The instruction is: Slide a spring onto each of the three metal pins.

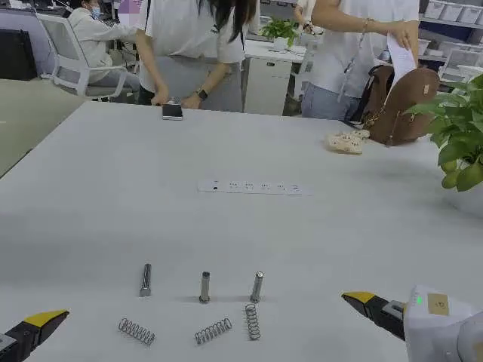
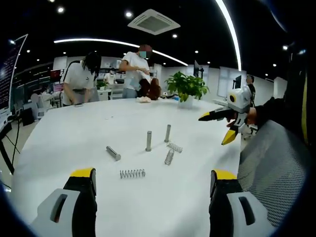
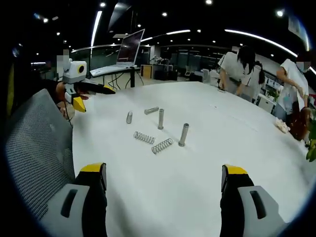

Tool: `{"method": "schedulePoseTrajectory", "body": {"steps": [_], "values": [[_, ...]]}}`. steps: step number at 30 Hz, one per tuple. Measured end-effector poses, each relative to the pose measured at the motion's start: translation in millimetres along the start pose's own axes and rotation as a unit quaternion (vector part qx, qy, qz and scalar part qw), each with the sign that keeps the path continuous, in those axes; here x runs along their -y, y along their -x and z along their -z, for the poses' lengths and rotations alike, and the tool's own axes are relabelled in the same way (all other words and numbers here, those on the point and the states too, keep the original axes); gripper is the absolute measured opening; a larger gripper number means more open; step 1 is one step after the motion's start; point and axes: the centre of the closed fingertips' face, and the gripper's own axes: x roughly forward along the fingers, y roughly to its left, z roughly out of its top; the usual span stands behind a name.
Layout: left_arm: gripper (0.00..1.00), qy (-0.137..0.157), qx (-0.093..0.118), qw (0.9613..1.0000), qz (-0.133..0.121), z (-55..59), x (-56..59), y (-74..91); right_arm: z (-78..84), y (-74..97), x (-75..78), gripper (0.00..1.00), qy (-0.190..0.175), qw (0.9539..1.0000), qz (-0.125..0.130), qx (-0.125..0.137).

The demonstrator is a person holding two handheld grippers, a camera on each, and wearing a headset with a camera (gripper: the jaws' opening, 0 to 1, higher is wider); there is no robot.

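Your left claw [image 2: 153, 174] and right claw [image 3: 164, 169] both gape released over the counter [image 1: 113, 188]; three springs [image 1: 213, 330] lie loose just beside three pins [image 1: 204, 286], two standing, one lying flat.

Three metal pins [image 1: 146, 280] [image 1: 204, 287] [image 1: 256, 286] and three springs [image 1: 136, 331] [image 1: 213, 331] [image 1: 252, 321] lie between two grippers [image 2: 153, 174] [image 3: 163, 169], with one power strip [image 1: 254, 187] beyond them.

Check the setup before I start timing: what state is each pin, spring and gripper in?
Left pin: lying on its side, bare.
Middle pin: upright, bare.
Right pin: upright, bare.
Left spring: lying loose.
Middle spring: lying loose.
Right spring: lying loose.
Left gripper: open, empty.
Right gripper: open, empty.
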Motion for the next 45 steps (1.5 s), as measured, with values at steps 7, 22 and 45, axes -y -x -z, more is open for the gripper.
{"method": "schedulePoseTrajectory", "body": {"steps": [7, 22, 45], "values": [[0.92, -0.002, 0.001, 1.0000, 0.002, -1.4, -1.0, -1.0, 0.7, 0.2, 1.4, 0.96, -0.001, 1.0000, 0.002, -0.001], [0.92, -0.012, -0.004, 0.9999, 0.006, -4.7, 0.1, -3.6, -2.0, 2.8, 5.2, 0.96, -0.002, 0.9999, 0.009, 0.005], [0.91, -0.013, 0.002, 0.9999, -0.005, -4.8, -2.4, 2.7, -1.1, -1.1, -1.6, 0.96, 0.004, 1.0000, -0.003, 0.000]]}}
